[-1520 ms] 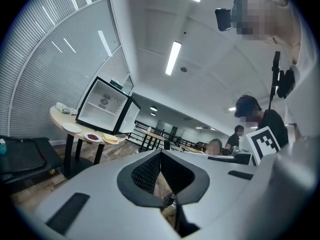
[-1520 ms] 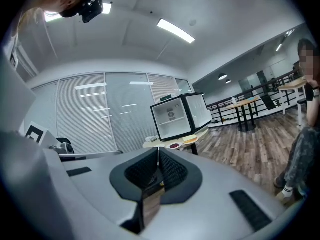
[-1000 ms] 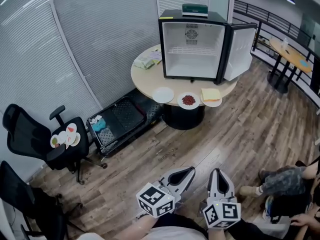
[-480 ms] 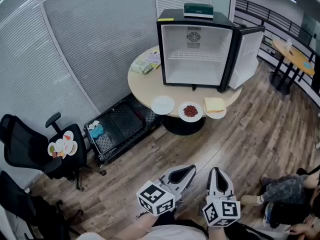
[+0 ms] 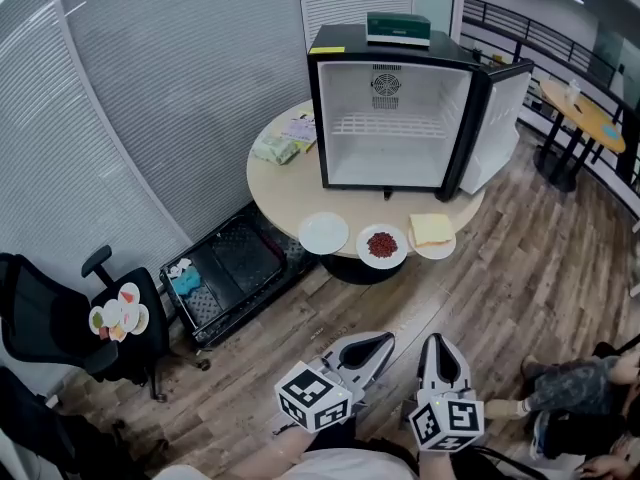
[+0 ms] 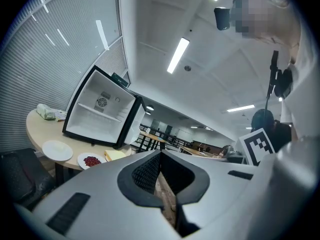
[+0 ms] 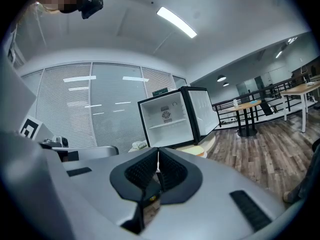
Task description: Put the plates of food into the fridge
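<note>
Two closed, empty — left hand-held gripper (image 5: 381, 340), right hand-held gripper (image 5: 440, 342), chair (image 5: 55, 320), crate (image 5: 236, 268) beside table (image 5: 284, 184).

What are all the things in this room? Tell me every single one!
black mini fridge: one, black with white inside, door open, on the table
round beige table: one, beige, middle of the room
white round plates: three, white, along the table's front edge; left one empty, middle one with red food, right one with yellow food
green box: one, green, on top of the fridge
pale green bag: one, on the table left of the fridge
black office chair: one, far left, small plates on its seat
black floor tray: one, beside the table
wooden side table: one, far right
seated person: one, lower right
left hand-held gripper: one, grey, bottom, shut, empty
right hand-held gripper: one, grey, bottom, shut, empty
</note>
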